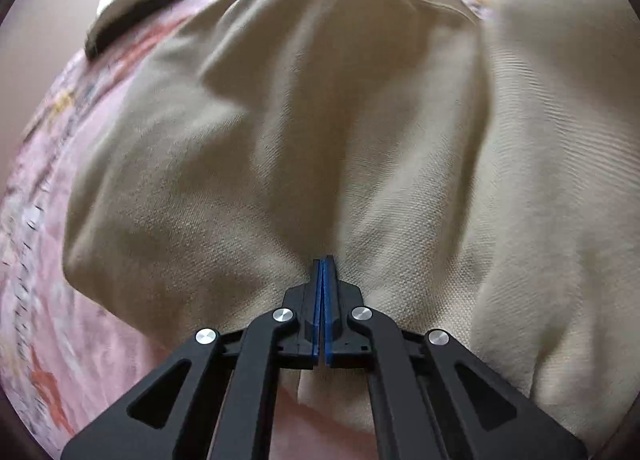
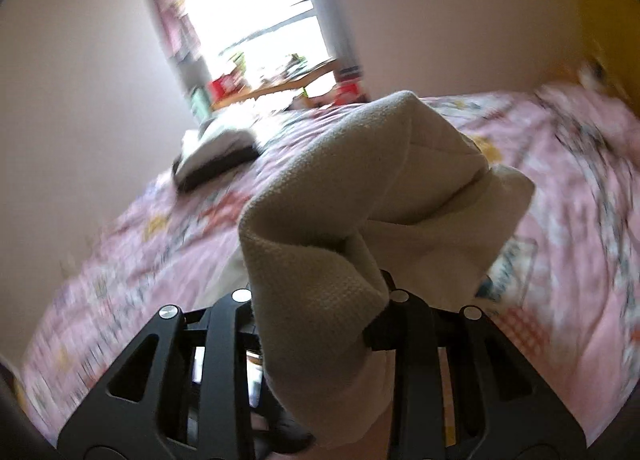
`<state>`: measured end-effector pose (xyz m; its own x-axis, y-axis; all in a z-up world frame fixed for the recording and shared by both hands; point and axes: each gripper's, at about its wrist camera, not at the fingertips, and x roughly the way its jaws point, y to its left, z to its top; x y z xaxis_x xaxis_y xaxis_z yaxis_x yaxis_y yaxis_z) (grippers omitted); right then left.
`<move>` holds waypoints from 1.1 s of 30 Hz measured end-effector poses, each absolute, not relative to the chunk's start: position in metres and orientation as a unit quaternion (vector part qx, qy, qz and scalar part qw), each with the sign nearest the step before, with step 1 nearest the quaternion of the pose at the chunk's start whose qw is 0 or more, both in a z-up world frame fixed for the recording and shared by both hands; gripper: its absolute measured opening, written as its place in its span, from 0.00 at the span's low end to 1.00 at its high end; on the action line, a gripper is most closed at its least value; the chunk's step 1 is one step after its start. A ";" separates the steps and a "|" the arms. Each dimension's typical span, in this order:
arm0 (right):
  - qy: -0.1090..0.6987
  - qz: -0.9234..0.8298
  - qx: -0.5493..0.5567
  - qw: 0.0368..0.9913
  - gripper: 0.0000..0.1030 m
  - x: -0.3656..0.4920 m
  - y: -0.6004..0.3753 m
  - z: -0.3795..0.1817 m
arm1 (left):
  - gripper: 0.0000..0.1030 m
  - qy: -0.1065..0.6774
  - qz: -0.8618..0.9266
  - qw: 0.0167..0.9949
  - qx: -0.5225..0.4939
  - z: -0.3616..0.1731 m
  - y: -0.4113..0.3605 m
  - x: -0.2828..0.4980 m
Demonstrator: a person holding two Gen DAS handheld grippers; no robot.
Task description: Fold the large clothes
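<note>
The cream garment [image 1: 320, 119] lay spread over the pink bedspread [image 1: 36, 260], and the left gripper [image 1: 324, 264] pressed down on its near part with jaws together. The right gripper [image 2: 320, 300] had its jaws clamped on a bunched fold of the same garment, lifted above the bed, with a folded pile [image 2: 216, 159] far left.

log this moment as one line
left tool: shut, tips pressed into garment | right tool: shut on bunched garment, lifted over bed | fold: not done
</note>
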<state>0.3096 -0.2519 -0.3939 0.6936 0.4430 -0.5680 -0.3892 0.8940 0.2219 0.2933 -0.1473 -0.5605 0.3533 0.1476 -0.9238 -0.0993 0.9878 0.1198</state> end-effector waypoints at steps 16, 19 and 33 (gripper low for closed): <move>0.320 0.348 -0.205 0.857 0.28 0.295 -0.100 -0.423 | 0.01 0.521 0.170 0.820 -0.165 -0.483 0.022 0.217; 0.338 0.353 -0.252 0.836 0.28 0.294 -0.066 -0.449 | 0.01 0.511 0.205 0.811 -0.197 -0.477 0.069 0.222; 0.306 0.321 -0.402 0.801 0.28 0.229 -0.003 -0.563 | 0.01 0.475 0.036 0.875 -0.083 -0.385 0.066 0.314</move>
<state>0.2286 -0.0025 -0.5628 0.6065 0.2689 -0.7483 -0.7605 0.4708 -0.4472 0.3138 0.0656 -0.3851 0.5465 -0.0157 -0.8373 -0.1420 0.9836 -0.1111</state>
